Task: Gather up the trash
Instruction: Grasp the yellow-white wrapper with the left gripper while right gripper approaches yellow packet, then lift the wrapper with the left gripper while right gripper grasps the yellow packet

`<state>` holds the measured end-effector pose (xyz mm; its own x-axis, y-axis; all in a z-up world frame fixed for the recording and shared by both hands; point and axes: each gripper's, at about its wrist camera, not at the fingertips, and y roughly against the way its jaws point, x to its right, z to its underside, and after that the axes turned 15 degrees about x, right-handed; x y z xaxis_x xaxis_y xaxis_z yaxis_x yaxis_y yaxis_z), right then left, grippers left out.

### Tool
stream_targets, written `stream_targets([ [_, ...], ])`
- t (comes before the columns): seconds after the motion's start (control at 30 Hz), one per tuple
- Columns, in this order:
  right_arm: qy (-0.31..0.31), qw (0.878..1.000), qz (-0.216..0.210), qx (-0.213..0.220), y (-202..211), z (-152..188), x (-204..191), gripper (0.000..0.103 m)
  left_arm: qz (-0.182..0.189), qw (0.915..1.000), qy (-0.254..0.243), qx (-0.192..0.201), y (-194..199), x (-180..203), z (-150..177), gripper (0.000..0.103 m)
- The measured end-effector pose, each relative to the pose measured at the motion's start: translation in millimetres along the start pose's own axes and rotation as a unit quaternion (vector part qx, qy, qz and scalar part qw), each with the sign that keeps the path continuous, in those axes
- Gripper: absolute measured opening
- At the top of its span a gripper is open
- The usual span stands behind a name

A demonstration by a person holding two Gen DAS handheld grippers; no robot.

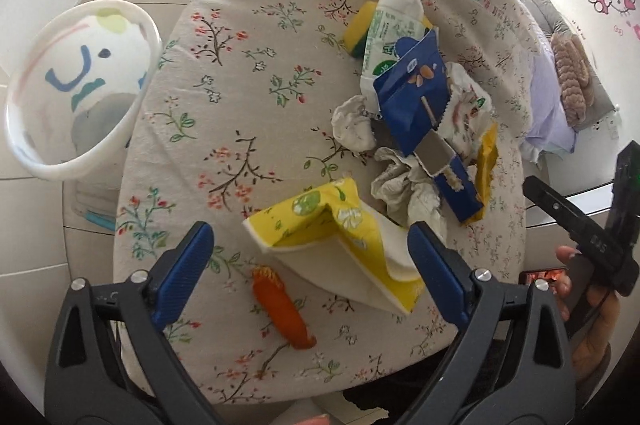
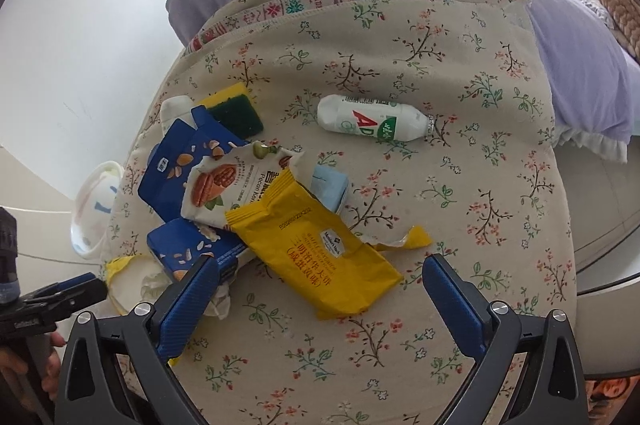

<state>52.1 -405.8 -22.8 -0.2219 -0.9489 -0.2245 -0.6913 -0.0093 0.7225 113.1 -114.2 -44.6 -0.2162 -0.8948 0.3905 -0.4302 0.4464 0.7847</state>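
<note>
Trash lies heaped on the floral cloth (image 2: 460,73): the glossy, crinkled yellow wrapper (image 2: 320,257) sits just ahead between the spread, empty jaws of the right gripper (image 2: 320,289), long axis slanting from upper left to lower right of the right wrist frame. The left gripper (image 1: 310,261), likewise released, brackets a soft yellow tissue pack (image 1: 336,245), with the white bin (image 1: 80,89) at left of its frame.

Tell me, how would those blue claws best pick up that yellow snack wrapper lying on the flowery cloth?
Judging by its pose, the yellow wrapper lies flat with nothing on its near half, right ahead of the open right gripper. Its near corner is puckered, so I would come from the near side and pinch that lifted edge; the far end tucks under the nut packet.
</note>
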Motion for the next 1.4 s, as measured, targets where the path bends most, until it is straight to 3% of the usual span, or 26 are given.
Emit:
stream_targets([
  [0.3,-0.005,1.0,-0.005,-0.015,-8.8,0.0,5.9,0.102,-0.014,0.9991,0.033,-0.024,-21.4,-5.2,1.2,0.063],
  [0.6,0.018,0.999,-0.015,-0.044,-31.1,3.6,1.6,0.102,-0.007,0.9999,0.011,0.006,-11.7,-3.9,-4.5,0.059],
  [0.83,0.054,0.996,-0.016,-0.071,-46.5,12.8,-9.3,0.102,-0.005,0.9992,0.022,0.032,1.2,-9.7,-13.8,0.058],
  [1.13,0.057,0.994,0.006,-0.089,-63.9,18.3,-11.7,0.091,-0.01,0.9972,0.025,0.07,22.9,-16.7,-22.8,0.058],
  [1.23,0.053,0.994,0.011,-0.095,-69.0,19.4,-5.5,0.083,-0.01,0.9964,0.029,0.079,28.4,-19.3,-24.0,0.058],
  [1.33,0.052,0.994,0.02,-0.098,-74.5,21.7,-3.3,0.068,-0.008,0.9956,0.031,0.088,35.0,-22.2,-25.5,0.058],
  [1.37,0.052,0.994,0.023,-0.097,-77.6,21.3,-4.4,0.054,-0.009,0.9954,0.031,0.09,37.0,-23.0,-26.6,0.058],
  [1.4,0.051,0.994,0.025,-0.097,-78.5,21.3,-3.4,0.045,-0.009,0.9951,0.031,0.093,39.4,-24.0,-27.3,0.058],
])
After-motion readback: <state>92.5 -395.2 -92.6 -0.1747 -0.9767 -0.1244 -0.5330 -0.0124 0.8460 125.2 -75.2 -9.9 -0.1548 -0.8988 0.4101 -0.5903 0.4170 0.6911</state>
